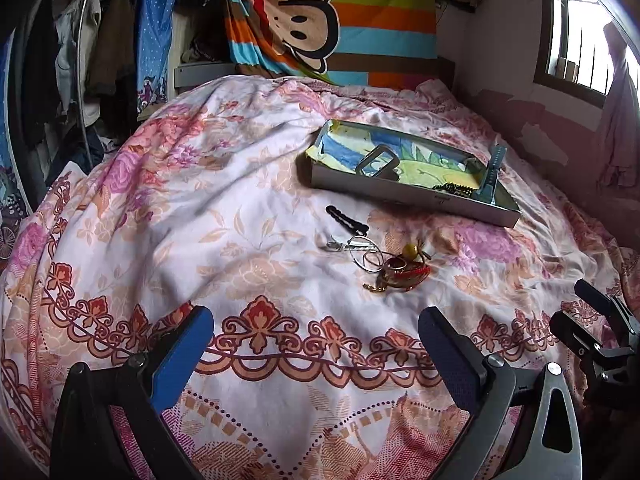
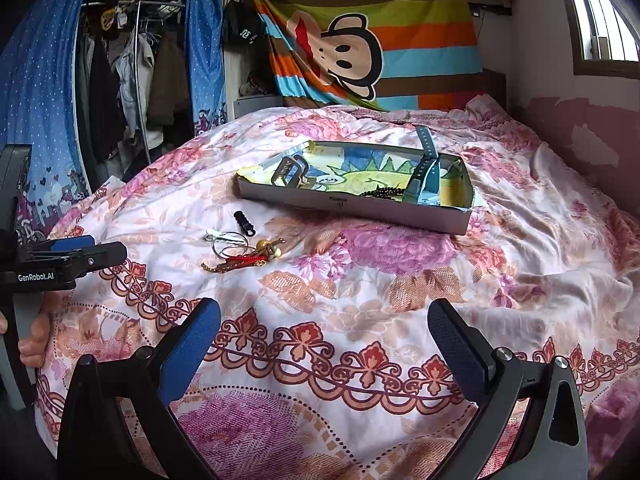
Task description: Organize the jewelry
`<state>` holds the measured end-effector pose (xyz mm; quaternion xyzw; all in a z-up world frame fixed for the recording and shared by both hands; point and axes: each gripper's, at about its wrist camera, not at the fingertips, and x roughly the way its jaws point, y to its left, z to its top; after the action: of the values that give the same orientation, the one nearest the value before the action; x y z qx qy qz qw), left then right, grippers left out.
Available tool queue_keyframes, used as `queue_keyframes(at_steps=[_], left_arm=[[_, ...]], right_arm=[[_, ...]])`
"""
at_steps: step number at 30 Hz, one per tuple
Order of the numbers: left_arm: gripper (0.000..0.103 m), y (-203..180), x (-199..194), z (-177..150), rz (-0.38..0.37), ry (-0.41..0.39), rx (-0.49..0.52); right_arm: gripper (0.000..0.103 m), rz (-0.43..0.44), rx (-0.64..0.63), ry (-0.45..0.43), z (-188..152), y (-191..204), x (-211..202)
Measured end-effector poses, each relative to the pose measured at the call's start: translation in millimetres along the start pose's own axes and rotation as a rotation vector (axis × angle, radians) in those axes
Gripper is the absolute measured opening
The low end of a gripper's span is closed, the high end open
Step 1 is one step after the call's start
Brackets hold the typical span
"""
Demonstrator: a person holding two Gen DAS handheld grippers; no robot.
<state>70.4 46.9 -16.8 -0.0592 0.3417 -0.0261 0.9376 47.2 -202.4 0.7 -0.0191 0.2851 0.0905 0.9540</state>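
Observation:
A shallow grey box point(image 1: 412, 196) point(image 2: 360, 208) lined with a drawing lies on the floral bedspread. In it are a teal watch point(image 1: 490, 176) point(image 2: 424, 176), dark beads point(image 1: 452, 189) point(image 2: 380, 192) and a grey buckle-like piece point(image 1: 378, 162) point(image 2: 290, 170). In front of it lies a heap of jewelry point(image 1: 384, 266) point(image 2: 240, 256): silver rings, a red cord, gold chain, yellow beads, plus a black clip point(image 1: 346, 218) point(image 2: 244, 222). My left gripper point(image 1: 316, 344) is open and empty, short of the heap. My right gripper point(image 2: 324, 340) is open and empty, right of the heap.
The bedspread point(image 2: 500, 280) is rumpled on the right. A striped monkey cloth point(image 1: 332, 20) hangs at the headboard. A clothes rack point(image 2: 132, 80) stands at the left, a window point(image 2: 600, 12) at the right. The other gripper shows at each view's edge point(image 1: 596, 332) point(image 2: 60, 260).

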Motion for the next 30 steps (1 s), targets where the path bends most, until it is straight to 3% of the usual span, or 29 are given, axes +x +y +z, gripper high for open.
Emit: queue_keyframes(at_steps=[20, 30], left_arm=[[0.103, 10, 11, 14, -0.016, 0.019, -0.058], [0.103, 17, 39, 37, -0.085, 0.069, -0.097]], right_arm=[[0.102, 0.018, 0.032, 0.061, 5, -2, 15], [0.102, 0.065, -0.002, 0.081, 27, -3, 40]])
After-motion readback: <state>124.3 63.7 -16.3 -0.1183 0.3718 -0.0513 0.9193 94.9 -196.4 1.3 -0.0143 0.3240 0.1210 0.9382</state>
